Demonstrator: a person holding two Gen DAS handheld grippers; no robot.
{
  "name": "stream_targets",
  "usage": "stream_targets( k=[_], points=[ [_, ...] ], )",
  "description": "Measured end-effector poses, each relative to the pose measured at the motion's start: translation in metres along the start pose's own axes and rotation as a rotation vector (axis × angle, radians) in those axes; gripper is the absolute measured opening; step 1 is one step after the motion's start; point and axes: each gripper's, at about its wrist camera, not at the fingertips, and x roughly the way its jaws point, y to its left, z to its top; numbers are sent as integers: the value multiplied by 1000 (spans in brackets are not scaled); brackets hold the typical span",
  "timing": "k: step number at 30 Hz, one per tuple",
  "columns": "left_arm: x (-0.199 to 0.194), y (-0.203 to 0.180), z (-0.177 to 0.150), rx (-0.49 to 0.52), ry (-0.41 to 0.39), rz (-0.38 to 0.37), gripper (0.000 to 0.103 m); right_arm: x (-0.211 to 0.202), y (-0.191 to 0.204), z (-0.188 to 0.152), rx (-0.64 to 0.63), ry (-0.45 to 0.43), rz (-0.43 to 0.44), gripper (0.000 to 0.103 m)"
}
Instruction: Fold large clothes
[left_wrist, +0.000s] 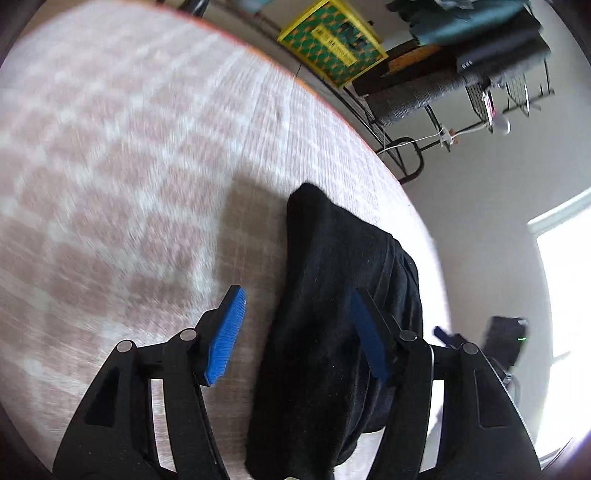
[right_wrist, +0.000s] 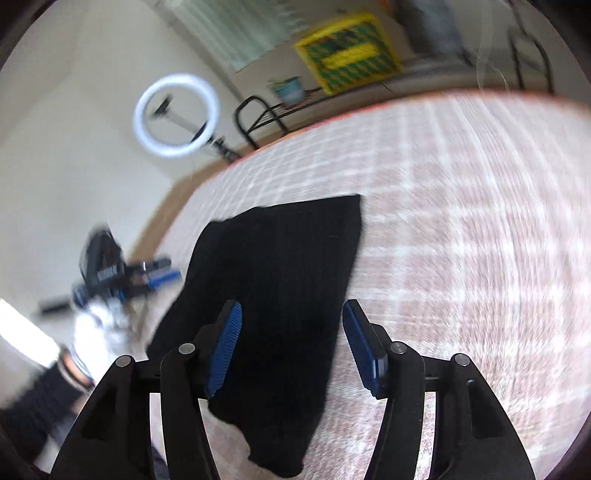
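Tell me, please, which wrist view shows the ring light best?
The right wrist view: the ring light glows as a full circle on its stand beyond the checked bedcover. The left wrist view does not show it.

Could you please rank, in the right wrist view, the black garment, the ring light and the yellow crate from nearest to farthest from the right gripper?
From the right gripper:
1. Black garment, lying between and just ahead of its fingers on the checked bed.
2. Ring light, past the bed's edge, upper left.
3. Yellow crate, by the far wall, top centre.
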Motion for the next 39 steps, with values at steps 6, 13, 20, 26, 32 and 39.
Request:
stream_targets(
  k=[6, 13, 20, 26, 32, 39],
  points=[
    [9, 6, -3, 0, 55, -41, 61, 20, -34, -8, 120, 47, 92, 55],
    [21, -2, 7, 31, 59, -50, 61, 40, -34, -6, 163, 58, 177, 45],
    [29, -10, 11, 53, 58, -56, 60, 44, -28, -8, 165, 56, 191, 41],
    [34, -14, 8, 56, 50, -42, 48, 50, -24, -3, 169, 52, 193, 41],
    [41, -29, 2, 127, 24, 40, 38, 52, -19, -2, 149, 65, 157, 36],
    [42, -61, -15, 290, -31, 196, 28, 54, 5, 3, 52, 69, 46, 31]
  ],
)
